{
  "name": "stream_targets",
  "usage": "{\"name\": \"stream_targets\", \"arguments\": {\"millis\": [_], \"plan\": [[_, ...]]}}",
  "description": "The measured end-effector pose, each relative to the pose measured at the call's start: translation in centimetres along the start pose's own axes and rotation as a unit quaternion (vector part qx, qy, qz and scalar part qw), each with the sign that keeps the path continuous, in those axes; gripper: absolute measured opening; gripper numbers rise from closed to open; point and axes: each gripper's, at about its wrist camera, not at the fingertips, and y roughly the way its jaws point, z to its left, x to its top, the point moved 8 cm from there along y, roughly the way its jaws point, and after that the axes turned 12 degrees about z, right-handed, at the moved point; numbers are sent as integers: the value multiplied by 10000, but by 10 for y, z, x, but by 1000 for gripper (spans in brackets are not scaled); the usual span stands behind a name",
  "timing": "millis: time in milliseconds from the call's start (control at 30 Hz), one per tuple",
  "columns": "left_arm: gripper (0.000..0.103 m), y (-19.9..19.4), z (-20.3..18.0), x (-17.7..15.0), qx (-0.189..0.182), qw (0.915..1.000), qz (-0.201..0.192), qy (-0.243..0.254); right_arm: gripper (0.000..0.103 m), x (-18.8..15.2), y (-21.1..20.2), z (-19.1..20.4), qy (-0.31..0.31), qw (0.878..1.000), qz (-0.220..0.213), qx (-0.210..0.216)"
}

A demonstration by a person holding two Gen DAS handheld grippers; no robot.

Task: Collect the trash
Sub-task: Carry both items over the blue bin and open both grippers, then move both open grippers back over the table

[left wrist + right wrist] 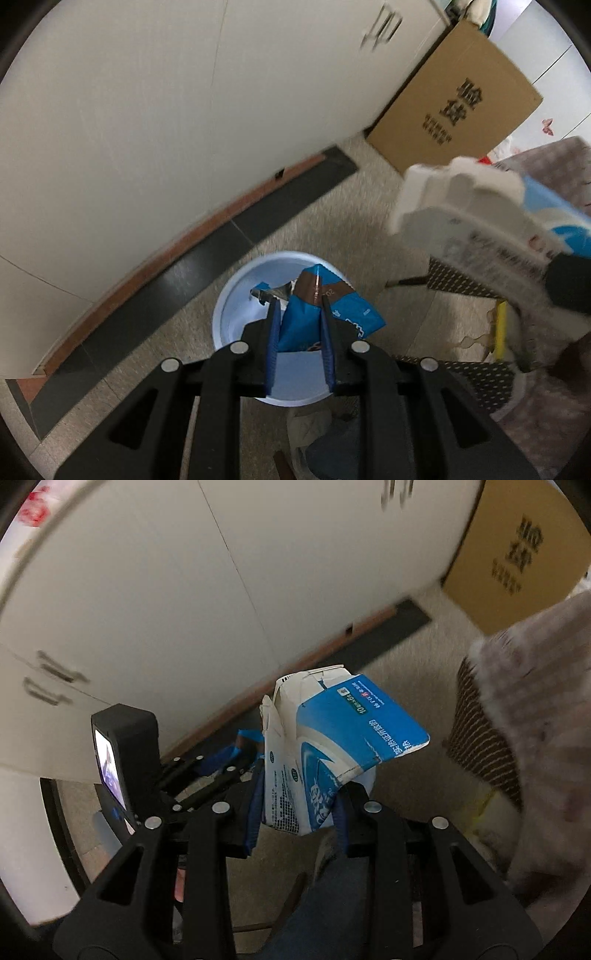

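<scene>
item: left gripper (298, 314). black frame, blue pads, jaws drawn close and clamped on a crumpled blue and brown snack wrapper (325, 314). the wrapper's torn silver top sticks up past the fingertips. gripper points steeply down, directly over a pale blue bin (229, 295) standing on the speckled floor (332, 206); the wrapper hangs above the bin's open mouth. the bin's inside looks bare where it shows.

item: right gripper (299, 805). same build, jaws partly closed and pressing both sides of a flattened blue and white carton (332, 746). the carton's folded white top points away from the camera, one blue panel bent out to the right. in the left wrist view the same carton shows at upper right, blurred, off to the side of the bin. in the right wrist view the left gripper with its small lit screen (109, 771) shows at left, the wrapper's blue edge just visible beyond it.

item: surroundings. white cabinet doors (147, 129) with a dark baseboard strip (207, 254) run behind the bin. a brown cardboard box (454, 110) with black printing leans against the cabinet at upper right. a pinkish patterned cloth (546, 720) fills the right edge, with a dark dotted surface (476, 738) under it. a dark trouser leg (332, 904) shows below the right gripper.
</scene>
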Motion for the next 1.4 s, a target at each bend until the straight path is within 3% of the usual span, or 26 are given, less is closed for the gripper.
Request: {"name": "stream_targets", "arguments": {"millis": [233,300,367,400,467,500,567,733,967,1200,1333,1400], "plan": [[22,58,11,-5,-67,9986,530,1,35,3,110,-31,1154,9871,985,514],[29,70,9,-2,-70,9979,641,42,39,1,128,-40,1439,9814,1093,647],[50,80,15,-3,30,9971,763,14,61,-2,140,-52,1720,9760,1188,605],[57,83,18,-4,63,9965,829,-48,65,-2,142,-57,1828,9746,1166,566],[81,85,28,-4,63,9961,847,-227,74,-4,141,-65,1912,9736,1099,587],[82,85,31,-3,106,9961,834,-273,78,-4,139,-66,1895,9742,1072,601],[84,83,37,-5,222,9957,853,-296,95,-2,134,-68,1845,9761,999,565],[85,60,41,-5,448,9956,733,-372,97,-3,113,-64,1644,9820,868,347],[87,-15,29,-5,871,9956,143,-311,97,-2,66,-38,1175,9922,397,130],[93,-107,7,-13,1187,9910,-535,-305,97,-6,-31,-16,848,9947,-562,157],[94,-159,-10,-19,1261,9873,-918,-304,97,-15,-97,-13,645,9897,-1265,177],[95,-189,-25,-22,1332,9837,-1170,-282,97,-26,-134,-11,499,9842,-1620,502]]}}
